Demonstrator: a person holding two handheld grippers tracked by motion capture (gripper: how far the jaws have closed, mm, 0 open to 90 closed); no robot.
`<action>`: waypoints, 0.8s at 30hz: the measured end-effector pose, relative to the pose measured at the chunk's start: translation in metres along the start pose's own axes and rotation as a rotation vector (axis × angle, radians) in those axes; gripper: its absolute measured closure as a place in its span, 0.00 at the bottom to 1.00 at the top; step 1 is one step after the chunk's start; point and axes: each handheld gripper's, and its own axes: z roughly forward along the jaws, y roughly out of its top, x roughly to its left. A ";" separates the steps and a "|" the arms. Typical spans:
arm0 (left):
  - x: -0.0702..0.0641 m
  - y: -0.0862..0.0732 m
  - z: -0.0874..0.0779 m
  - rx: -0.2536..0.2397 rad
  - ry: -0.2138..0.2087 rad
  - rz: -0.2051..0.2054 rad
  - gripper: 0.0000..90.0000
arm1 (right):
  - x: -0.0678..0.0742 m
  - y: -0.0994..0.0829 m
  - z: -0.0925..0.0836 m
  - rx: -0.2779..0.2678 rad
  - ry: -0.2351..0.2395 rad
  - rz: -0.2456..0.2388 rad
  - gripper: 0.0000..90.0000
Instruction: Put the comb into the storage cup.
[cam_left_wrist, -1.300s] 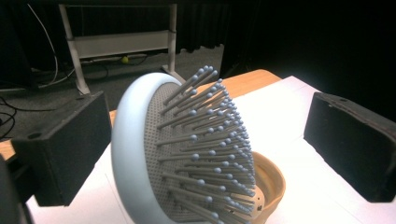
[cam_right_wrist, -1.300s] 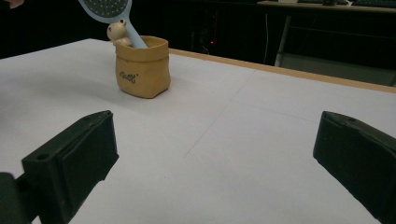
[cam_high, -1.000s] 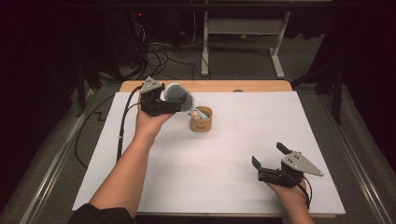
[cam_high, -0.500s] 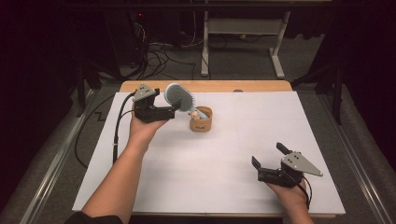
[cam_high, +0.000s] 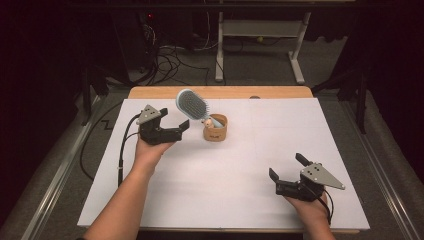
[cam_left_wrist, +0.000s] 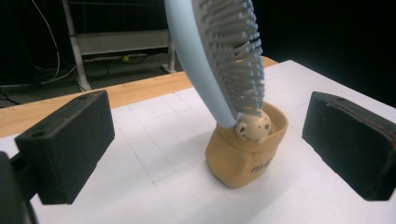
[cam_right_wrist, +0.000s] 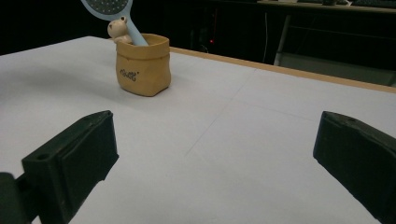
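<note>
From the high view, a light blue hairbrush (cam_high: 192, 105) stands handle-down in a small tan bag-shaped holder (cam_high: 215, 128) on the white table cover (cam_high: 225, 175), its head leaning away to the holder's left. The left gripper (cam_high: 181, 128) sits just left of the holder, jaws spread apart and holding nothing. The right gripper (cam_high: 285, 167) rests well apart from the holder, near the front right, jaws also spread. In the left gripper view, the brush (cam_left_wrist: 219, 56) rises from the holder (cam_left_wrist: 247, 154) between the parted jaws, bristles facing right, with a small bear figure (cam_left_wrist: 252, 127) at the rim. In the right gripper view, the holder (cam_right_wrist: 142, 65) stands far off to the left, beyond the separated, empty jaws.
</note>
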 end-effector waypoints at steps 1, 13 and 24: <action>0.000 -0.003 -0.001 -0.003 -0.002 0.000 0.03 | 0.000 0.000 0.000 0.000 0.000 0.000 0.01; -0.003 -0.034 -0.028 0.005 0.008 -0.004 0.04 | 0.001 0.001 -0.001 -0.003 0.000 -0.006 0.01; -0.003 -0.057 -0.068 -0.021 0.015 0.002 0.04 | 0.002 0.002 -0.001 -0.003 -0.003 -0.011 0.01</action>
